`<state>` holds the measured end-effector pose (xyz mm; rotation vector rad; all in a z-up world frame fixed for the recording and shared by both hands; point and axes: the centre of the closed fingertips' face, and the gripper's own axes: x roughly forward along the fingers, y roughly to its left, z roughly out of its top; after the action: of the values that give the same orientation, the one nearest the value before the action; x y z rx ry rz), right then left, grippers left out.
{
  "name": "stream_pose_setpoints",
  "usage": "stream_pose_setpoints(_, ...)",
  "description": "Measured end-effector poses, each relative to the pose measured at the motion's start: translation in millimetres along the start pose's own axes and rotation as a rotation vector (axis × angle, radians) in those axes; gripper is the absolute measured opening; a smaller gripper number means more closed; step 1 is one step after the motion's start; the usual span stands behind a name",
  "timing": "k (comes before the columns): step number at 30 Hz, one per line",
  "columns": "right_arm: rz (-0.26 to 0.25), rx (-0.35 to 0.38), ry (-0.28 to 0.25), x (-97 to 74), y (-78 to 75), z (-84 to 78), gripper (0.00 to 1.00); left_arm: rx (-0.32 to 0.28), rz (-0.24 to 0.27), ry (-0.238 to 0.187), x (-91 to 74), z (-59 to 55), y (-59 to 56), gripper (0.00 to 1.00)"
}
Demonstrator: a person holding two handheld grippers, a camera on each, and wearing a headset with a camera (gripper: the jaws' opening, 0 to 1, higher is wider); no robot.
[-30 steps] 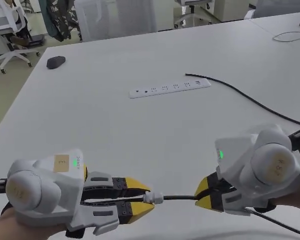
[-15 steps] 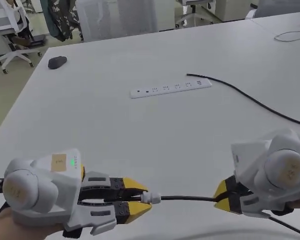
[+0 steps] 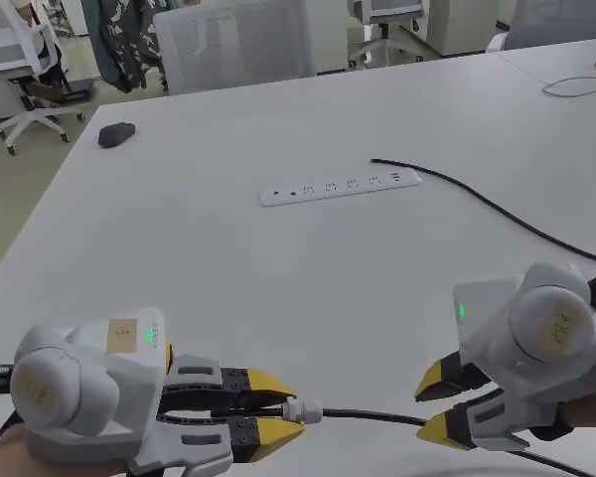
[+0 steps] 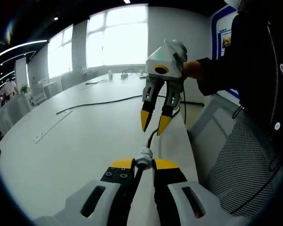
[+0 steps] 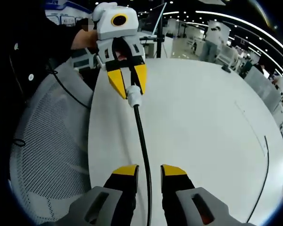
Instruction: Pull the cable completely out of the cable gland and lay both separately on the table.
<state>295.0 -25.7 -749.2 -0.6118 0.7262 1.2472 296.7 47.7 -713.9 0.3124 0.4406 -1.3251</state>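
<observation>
Gland held in my left gripper (image 3: 294, 407), right gripper (image 5: 148, 168) open around the cable (image 5: 140, 136).
My left jaws were clamped on the white cable gland (image 4: 143, 157) at their yellow tips, just above the table (image 3: 278, 268). The black cable ran from the gland across to my right gripper and passed between its jaws (spread apart, no grip on it that I could see).
</observation>
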Motion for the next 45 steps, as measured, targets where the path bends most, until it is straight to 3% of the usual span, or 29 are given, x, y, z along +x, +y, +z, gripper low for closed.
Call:
stream_pose_setpoints(4,-0.004,-0.033,-0.071,-0.2,3.2,31.5,0.11,0.005,-0.004,0.002,0.5,-0.1,-1.0,0.15)
stream_pose_setpoints(7,0.013,-0.047,-0.081,4.3,6.6,43.5,0.11,0.010,-0.004,0.000,0.5,0.4,-1.3,0.15)
stream_pose_setpoints(15,0.045,-0.121,-0.067,20.3,17.0,58.8,0.09,0.016,-0.007,-0.002,1.0,1.7,-2.5,0.15)
stream_pose_setpoints(19,0.047,-0.159,-0.072,26.3,19.3,65.5,0.01,0.017,-0.006,-0.013,1.0,3.8,-2.6,0.15)
stream_pose_setpoints(31,0.049,-0.207,-0.056,27.2,19.2,61.3,0.00,0.022,-0.003,-0.010,-0.6,3.0,-2.2,0.15)
stream_pose_setpoints(38,0.026,-0.223,-0.045,22.9,13.0,55.0,0.00,0.003,0.026,-0.027,-11.5,3.4,2.4,0.15)
stream_pose_setpoints(45,0.016,-0.226,0.000,20.7,7.4,39.5,0.00,-0.006,0.063,-0.031,-23.6,-2.3,5.1,0.15)
